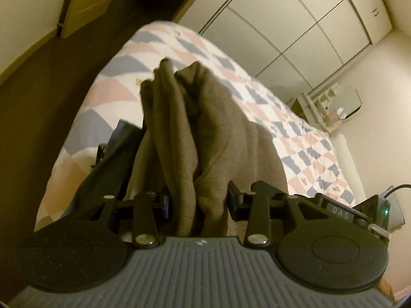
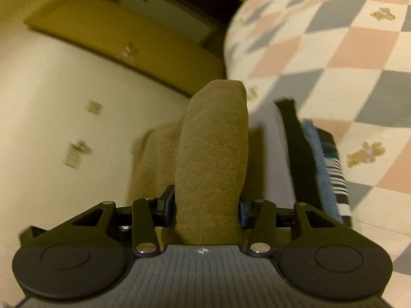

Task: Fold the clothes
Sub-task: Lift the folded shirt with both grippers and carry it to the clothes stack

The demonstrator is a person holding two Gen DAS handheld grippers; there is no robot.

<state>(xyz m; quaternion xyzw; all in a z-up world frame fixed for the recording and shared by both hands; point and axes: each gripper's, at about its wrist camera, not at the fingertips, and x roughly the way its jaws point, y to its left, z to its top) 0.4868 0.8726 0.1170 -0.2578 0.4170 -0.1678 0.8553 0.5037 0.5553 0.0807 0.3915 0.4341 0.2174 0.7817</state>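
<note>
Bedroom walls and pale wardrobe doors (image 1: 282, 25) frame a bed under a quilt checked in pink, grey-blue and white (image 1: 123, 82). My task's thing is an olive-brown fleece garment (image 1: 205, 128), and I have it in both tools, lifted off the quilt. My left gripper (image 1: 199, 201) is clamped on a bunch of its folds that stand up in ridges ahead of the fingers. My right gripper (image 2: 206, 209) is closed on a thick doubled edge of the same fleece (image 2: 213, 148), which rises like a rounded tab. Just beside it, at the bed's edge, I see a stack of other clothes, black, blue and striped (image 2: 323, 159); whether folded, I judge only loosely, since the frame is blurred. I read this as a carry or a spread in mid-fold, though the pictures do not settle which. Next I need both grips kept firm and the fleece drawn taut between them before it meets the quilt.
</note>
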